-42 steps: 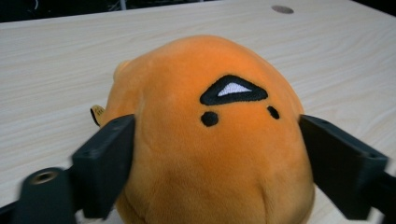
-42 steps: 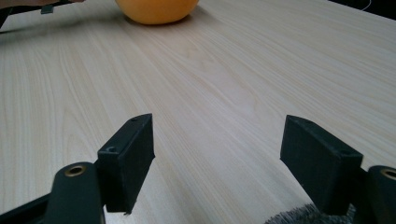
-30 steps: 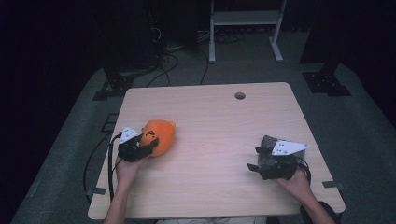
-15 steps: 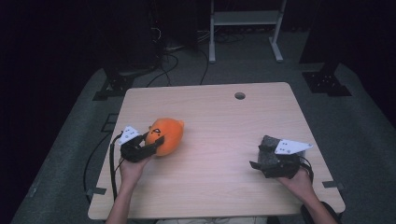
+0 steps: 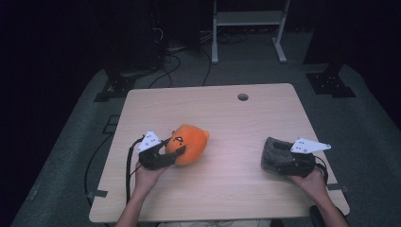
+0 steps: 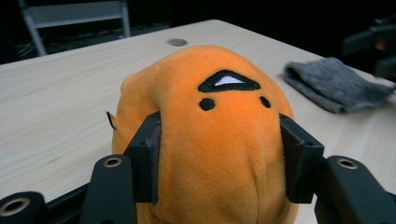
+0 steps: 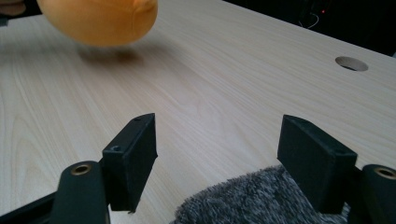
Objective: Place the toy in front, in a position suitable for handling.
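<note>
An orange plush toy (image 5: 193,141) with a small stitched face hangs just above the wooden table (image 5: 236,118), left of centre. My left gripper (image 5: 174,149) is shut on it, both pads pressed into its sides (image 6: 219,154), and the plush (image 6: 219,116) bulges between them. At the right a grey fuzzy cloth (image 5: 274,153) lies on the table. My right gripper (image 5: 280,163) hovers over that cloth, open, its jaws wide apart (image 7: 219,149) and the cloth (image 7: 252,203) below and between them, not pinched. The plush (image 7: 98,18) casts a shadow on the table.
A round cable hole (image 5: 243,97) sits near the table's far edge. Behind the table, on the dark floor, are cables (image 5: 165,61) and a white metal frame (image 5: 248,19). The other hand's gripper (image 6: 373,42) shows blurred beyond the cloth (image 6: 336,84).
My left gripper has carried the orange plush to the right, toward the table's middle, and slightly up. The right gripper has shifted only a little over the grey cloth.
</note>
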The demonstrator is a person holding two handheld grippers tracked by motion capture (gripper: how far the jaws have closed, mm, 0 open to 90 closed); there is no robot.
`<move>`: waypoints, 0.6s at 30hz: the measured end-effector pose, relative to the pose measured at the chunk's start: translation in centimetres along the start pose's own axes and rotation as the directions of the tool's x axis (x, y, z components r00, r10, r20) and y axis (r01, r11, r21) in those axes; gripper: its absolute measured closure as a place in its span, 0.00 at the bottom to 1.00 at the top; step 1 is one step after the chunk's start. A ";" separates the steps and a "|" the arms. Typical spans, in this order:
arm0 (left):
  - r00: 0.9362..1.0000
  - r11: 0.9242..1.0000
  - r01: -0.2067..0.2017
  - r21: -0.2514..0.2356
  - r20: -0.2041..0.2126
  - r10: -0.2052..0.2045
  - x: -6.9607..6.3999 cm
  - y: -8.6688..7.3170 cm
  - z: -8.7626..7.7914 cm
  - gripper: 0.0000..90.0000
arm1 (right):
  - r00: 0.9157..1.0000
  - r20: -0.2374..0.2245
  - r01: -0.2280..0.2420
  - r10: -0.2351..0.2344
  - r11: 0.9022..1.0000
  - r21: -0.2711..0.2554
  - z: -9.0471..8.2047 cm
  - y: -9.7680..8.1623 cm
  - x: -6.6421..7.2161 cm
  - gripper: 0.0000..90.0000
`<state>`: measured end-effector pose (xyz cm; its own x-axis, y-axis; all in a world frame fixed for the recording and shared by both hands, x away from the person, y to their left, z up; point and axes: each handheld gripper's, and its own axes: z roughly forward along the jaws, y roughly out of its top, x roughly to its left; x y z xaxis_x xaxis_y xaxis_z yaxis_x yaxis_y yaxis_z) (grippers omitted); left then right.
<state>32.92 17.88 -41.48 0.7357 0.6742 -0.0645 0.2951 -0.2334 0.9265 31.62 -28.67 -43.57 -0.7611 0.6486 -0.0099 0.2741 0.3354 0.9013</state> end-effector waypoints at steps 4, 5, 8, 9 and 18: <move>0.998 0.999 -0.036 0.014 0.050 0.035 -1.3 0.1 0.8 0.47 | 1.000 0.016 -0.006 0.006 1.000 0.023 0.0 -0.2 -0.4 0.30; 0.997 0.999 -0.044 0.014 0.060 0.043 -1.7 0.1 1.0 0.47 | 1.000 0.016 -0.006 0.006 1.000 0.023 0.0 -0.2 -0.4 0.30; 0.994 0.997 -0.072 0.021 0.090 0.070 -2.6 0.2 1.6 0.47 | 0.999 0.039 -0.024 0.023 0.999 0.033 -0.1 -0.4 -0.9 0.30; 0.992 0.997 -0.078 0.025 0.099 0.075 -2.8 0.2 1.7 0.47 | 0.999 0.046 -0.031 0.029 0.999 0.038 -0.1 -0.5 -1.1 0.30; 0.980 0.992 -0.121 0.044 0.163 0.112 -4.2 -0.1 2.9 0.47 | 0.996 0.086 -0.050 0.036 0.986 0.161 1.2 -1.3 -2.1 0.32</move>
<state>31.62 13.03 -42.37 0.8535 0.5206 -0.0196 0.2308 -0.3440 0.9102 33.58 -29.61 -45.22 -0.6973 0.7166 -0.0147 0.4028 0.4087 0.8190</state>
